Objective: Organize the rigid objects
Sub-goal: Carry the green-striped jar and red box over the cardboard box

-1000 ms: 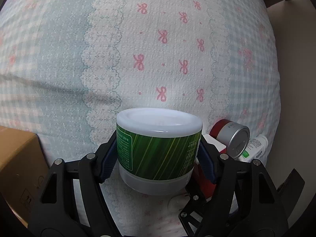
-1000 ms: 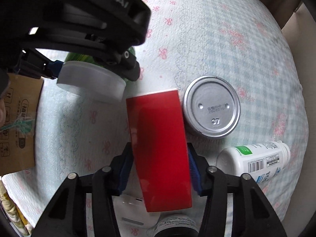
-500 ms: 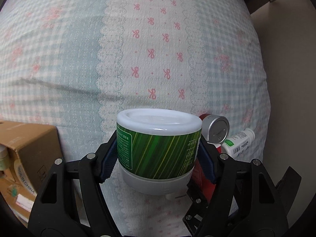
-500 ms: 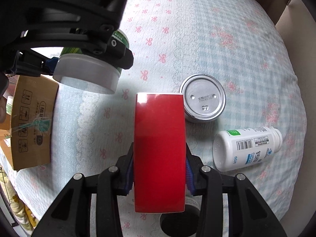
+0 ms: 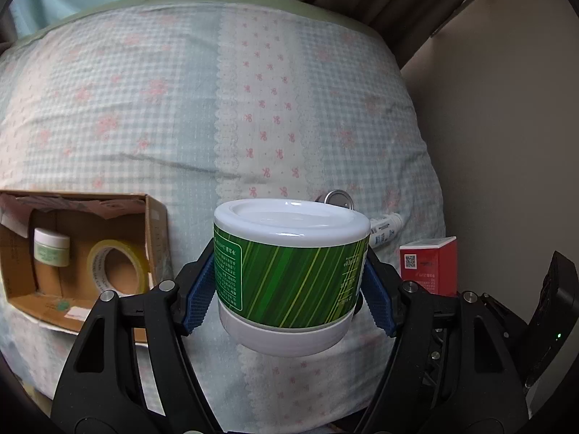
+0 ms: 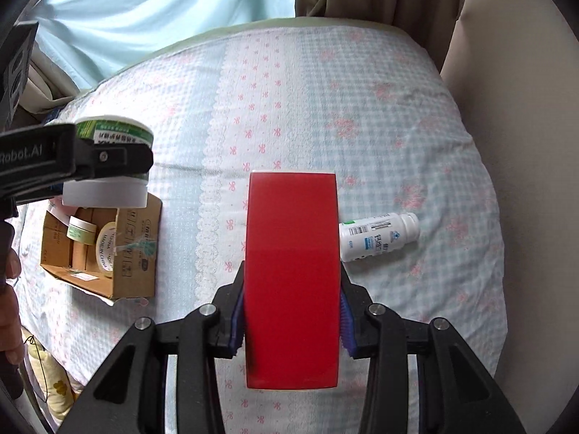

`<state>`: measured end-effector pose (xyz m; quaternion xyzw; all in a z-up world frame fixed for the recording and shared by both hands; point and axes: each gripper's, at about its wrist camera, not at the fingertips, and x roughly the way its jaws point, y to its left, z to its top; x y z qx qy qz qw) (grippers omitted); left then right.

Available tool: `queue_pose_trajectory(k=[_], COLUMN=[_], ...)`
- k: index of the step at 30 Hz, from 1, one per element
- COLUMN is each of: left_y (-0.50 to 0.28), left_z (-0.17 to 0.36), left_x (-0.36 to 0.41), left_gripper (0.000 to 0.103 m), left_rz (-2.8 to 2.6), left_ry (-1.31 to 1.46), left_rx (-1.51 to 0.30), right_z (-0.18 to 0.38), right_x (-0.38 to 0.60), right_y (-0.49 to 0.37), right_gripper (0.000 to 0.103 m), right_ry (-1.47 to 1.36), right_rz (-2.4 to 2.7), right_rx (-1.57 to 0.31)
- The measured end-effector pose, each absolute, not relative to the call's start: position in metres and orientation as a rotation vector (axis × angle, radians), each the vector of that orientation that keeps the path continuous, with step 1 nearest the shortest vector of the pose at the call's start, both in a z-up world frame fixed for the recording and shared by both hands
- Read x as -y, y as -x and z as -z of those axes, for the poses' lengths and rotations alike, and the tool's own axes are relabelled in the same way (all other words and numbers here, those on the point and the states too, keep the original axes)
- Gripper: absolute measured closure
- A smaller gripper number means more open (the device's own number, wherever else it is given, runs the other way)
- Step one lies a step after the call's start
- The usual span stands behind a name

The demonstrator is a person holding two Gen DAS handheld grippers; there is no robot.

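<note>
Above the bed [image 6: 380, 115], the left gripper [image 5: 289, 289] jaws clamp a green-striped jar [image 5: 289, 267]; the right gripper [image 6: 291, 316] jaws clamp a red box [image 6: 292, 275].

Both grippers have lifted away from the bed [image 5: 152, 115], bringing the cardboard box [image 5: 153, 231] into view.

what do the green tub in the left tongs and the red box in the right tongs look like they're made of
Green tub: probably plastic, with a smooth white lid catching a soft highlight, a frosted whitish base and a glossy printed label wrapped around it.
Red box: likely coated cardboard, with flat faces, sharp straight edges, white edging at the ends and a slight sheen.
</note>
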<state>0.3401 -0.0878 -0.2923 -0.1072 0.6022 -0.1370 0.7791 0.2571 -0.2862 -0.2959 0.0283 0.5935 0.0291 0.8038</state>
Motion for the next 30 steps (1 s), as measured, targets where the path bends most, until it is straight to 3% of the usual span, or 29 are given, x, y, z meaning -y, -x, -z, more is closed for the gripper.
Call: queue_pose_trajectory(k=[13, 30], left_y=[-0.246, -0.229], left_z=[0.199, 0.183], left_x=[0.003, -0.174], left_gripper=[0.034, 0.034], left_rz=[0.209, 0.218], left_ry=[0.291, 0.229], left_rx=[-1.153, -1.115], right_z=[0.197, 0.165], right_x=[0.232, 0.081], right_y=[-0.213, -0.213], right_gripper=[0.065, 0.065], right_ry=[-0.010, -0.116], right_rz=[-0.180, -0.225], right_rx=[-1.175, -1.124])
